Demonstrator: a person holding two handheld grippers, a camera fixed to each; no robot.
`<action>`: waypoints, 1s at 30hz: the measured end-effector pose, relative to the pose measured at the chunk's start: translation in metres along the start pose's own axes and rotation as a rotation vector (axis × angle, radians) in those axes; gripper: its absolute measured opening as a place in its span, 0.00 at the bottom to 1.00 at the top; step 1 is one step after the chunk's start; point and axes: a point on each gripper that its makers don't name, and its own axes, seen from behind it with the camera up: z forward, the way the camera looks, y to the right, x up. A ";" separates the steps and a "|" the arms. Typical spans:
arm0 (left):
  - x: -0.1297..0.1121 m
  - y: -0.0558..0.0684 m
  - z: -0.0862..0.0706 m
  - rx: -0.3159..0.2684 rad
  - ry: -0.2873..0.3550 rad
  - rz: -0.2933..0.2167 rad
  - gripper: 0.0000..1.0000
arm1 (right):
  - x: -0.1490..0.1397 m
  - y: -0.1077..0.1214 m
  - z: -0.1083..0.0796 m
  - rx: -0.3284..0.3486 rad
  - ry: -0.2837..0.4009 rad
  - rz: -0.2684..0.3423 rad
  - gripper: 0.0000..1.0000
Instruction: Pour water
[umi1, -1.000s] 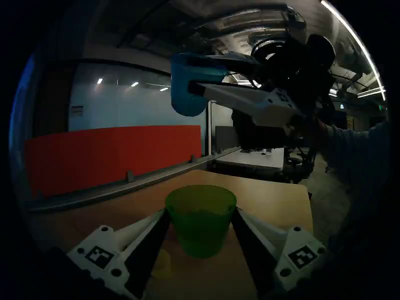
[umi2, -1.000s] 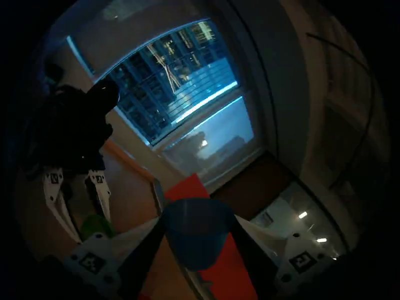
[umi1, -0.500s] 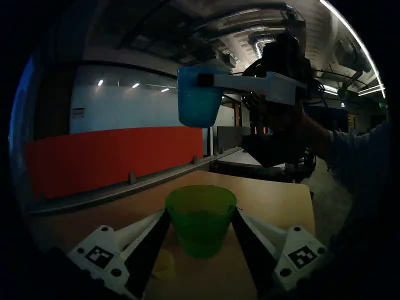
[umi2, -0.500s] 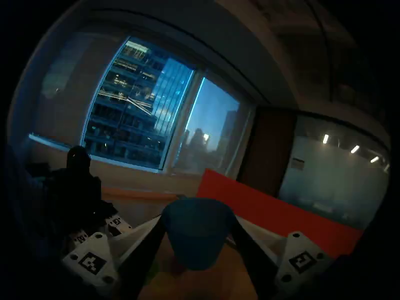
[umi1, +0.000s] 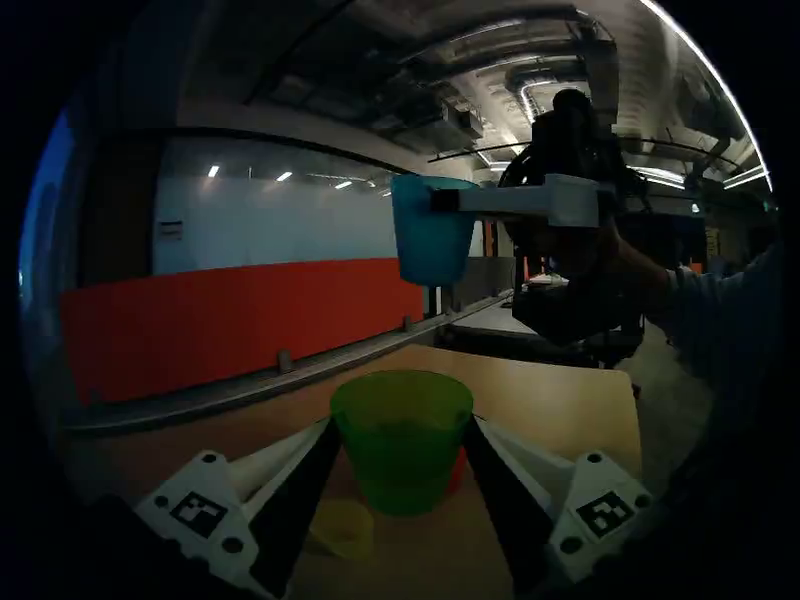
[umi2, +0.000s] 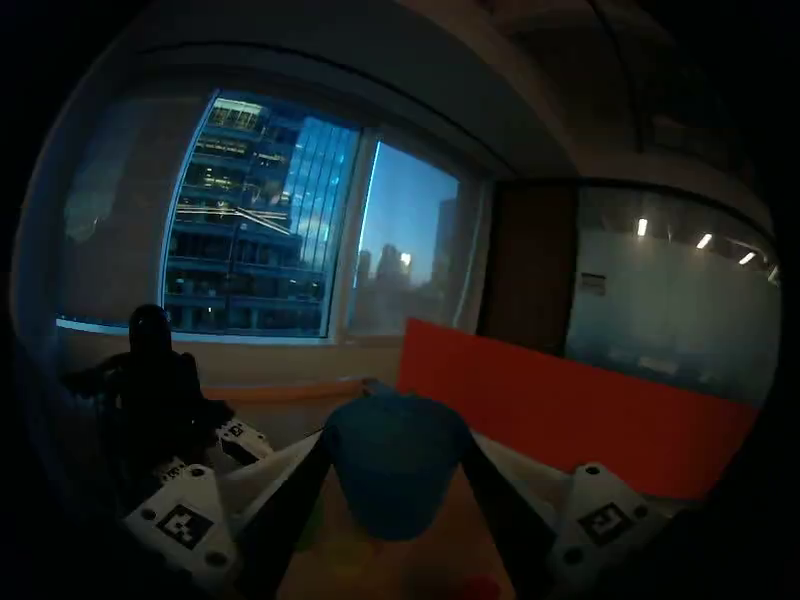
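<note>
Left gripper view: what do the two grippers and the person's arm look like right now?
The left gripper has two long jaws, white outside and black on the inner faces, each widening to a white bolted plate with a square black-and-white tag. The right gripper is the same white build, with a dark bulky part behind it. The sleeve looks grey-blue.

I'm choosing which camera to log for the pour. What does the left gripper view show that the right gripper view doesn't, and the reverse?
Left gripper view: ceiling ducts, a sleeve, and the blue cup from the side, upright, higher than the green cup held in the left tool. Right gripper view: a window onto lit buildings. Both: the blue cup in the right tool and the orange partition.
</note>
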 end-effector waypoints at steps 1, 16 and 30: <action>0.000 -0.003 -0.002 0.007 0.000 0.001 0.84 | -0.002 0.000 -0.001 0.001 -0.002 0.003 0.91; -0.005 -0.041 -0.029 0.095 -0.023 0.002 0.84 | -0.028 0.009 -0.010 0.000 -0.020 0.073 0.91; -0.015 -0.046 -0.031 0.098 -0.060 0.017 0.84 | -0.058 -0.002 -0.013 0.061 -0.109 0.081 0.92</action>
